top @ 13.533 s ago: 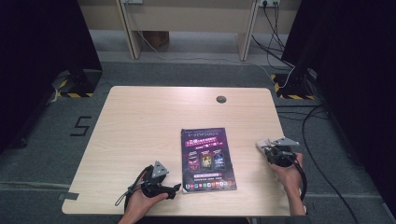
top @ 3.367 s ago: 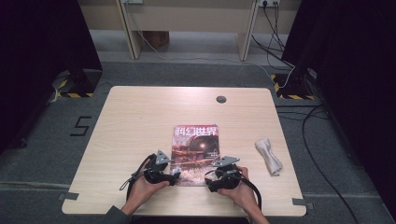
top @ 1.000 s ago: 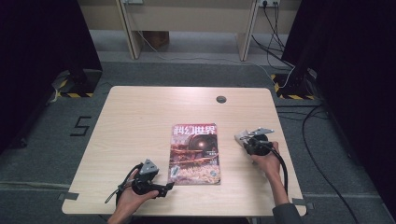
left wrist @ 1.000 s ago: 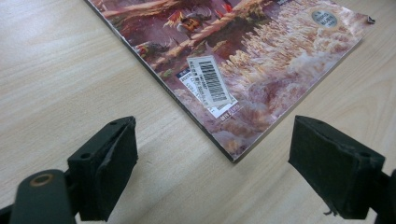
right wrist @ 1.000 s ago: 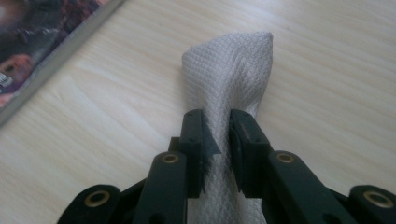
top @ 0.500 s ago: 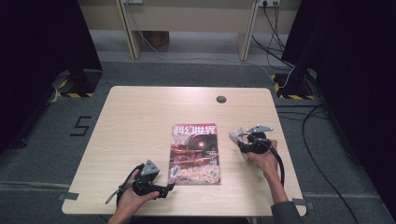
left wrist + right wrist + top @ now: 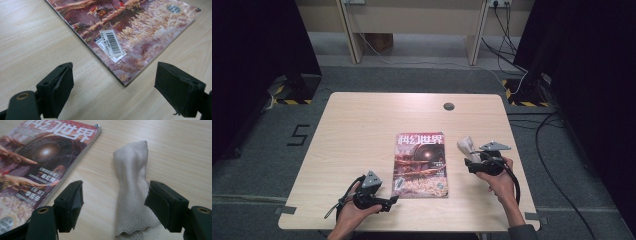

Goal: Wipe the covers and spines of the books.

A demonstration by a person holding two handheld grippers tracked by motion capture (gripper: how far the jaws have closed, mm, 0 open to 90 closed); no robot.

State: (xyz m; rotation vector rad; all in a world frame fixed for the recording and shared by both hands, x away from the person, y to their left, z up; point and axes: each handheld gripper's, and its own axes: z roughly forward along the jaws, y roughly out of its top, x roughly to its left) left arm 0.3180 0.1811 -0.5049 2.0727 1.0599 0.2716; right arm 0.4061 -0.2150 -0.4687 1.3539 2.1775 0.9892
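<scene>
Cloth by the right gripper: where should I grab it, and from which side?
Grip the cloth across its narrow, bunched-up middle, coming down from above along its length. It lies as a long raised ridge on the table, beside the magazine but apart from it, and the open right gripper already straddles it, so closing there should catch the fold.

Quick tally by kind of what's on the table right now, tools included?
Magazines: 1, the magazine lying cover up.
Cloths: 1, the white cloth right of it, between the right tool's open jaws.
Tools: 2, the left tool at the magazine's near corner and the right tool, both open.
Total: 4
</scene>
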